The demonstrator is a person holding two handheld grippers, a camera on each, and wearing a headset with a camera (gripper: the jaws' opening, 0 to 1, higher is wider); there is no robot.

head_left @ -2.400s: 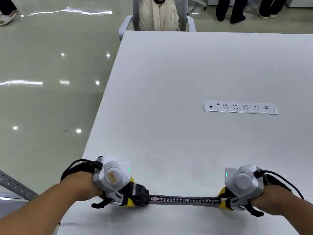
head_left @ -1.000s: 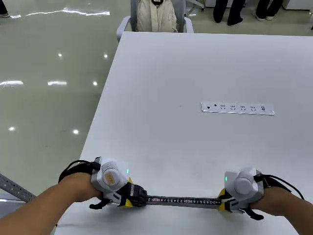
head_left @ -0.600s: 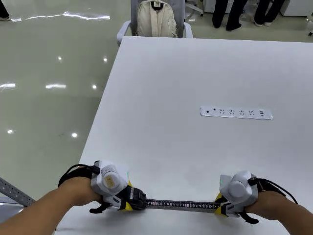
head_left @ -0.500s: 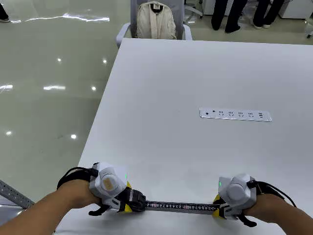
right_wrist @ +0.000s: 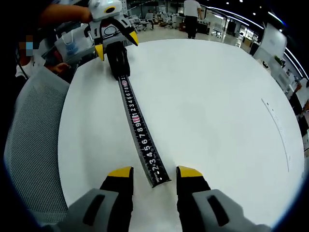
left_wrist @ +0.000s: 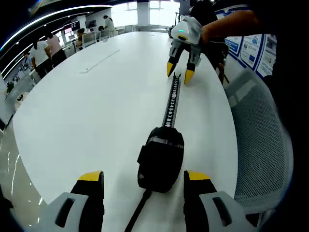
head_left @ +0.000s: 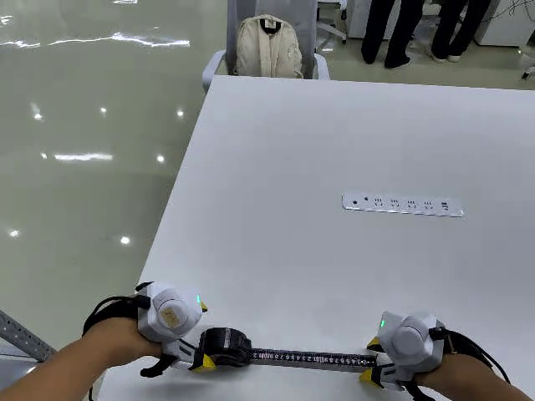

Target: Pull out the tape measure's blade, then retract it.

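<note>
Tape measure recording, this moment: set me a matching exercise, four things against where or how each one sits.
Things:
1. tape measure case
2. blade
3. power strip
4. backpack

Places or states:
A. on the chair
B. stretched flat along the table
C. black, between the open jaws of the left gripper
D. white, lying farther out on the table

Pairs: 1-C; 2-B; 3-D; 4-A

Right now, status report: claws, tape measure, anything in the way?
Left claw open, astride the tape measure case. Right claw open at tip of blade, which lies extended, flat on table. Power strip far off, nothing in the way.
</note>
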